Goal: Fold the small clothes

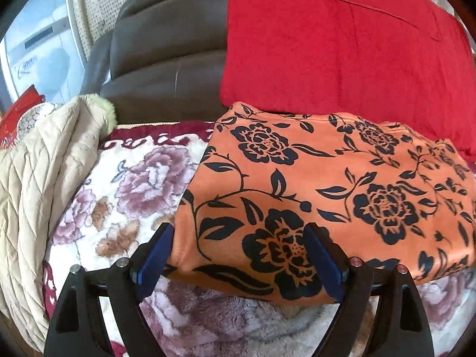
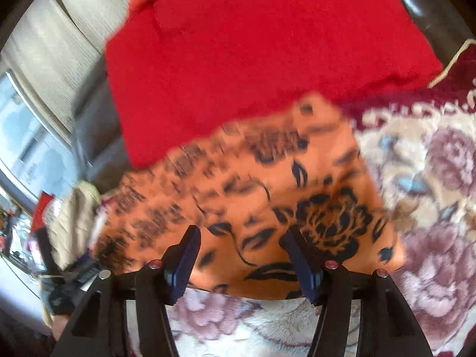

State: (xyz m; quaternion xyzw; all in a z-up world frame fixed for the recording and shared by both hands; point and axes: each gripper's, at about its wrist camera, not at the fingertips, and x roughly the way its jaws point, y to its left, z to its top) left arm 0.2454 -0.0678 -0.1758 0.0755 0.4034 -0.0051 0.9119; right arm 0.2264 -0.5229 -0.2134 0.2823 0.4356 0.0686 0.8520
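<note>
An orange garment with black flowers (image 1: 312,184) lies folded flat on a fleece blanket. My left gripper (image 1: 238,232) hangs over its near left corner with the jaws wide apart. The left blue pad (image 1: 156,255) is just off the cloth's left edge and the right one sits over the print; neither presses the cloth. In the blurred right wrist view, the same garment (image 2: 253,178) lies ahead. My right gripper (image 2: 242,232) is open over its near edge, with cloth showing between the pads but not pinched.
A red cloth (image 1: 342,44) lies behind the garment against a dark leather sofa (image 1: 166,59). A beige quilted jacket (image 1: 44,178) is heaped at the left. The flowered fleece blanket (image 1: 134,178) covers the surface, showing to the garment's right as blanket (image 2: 431,193).
</note>
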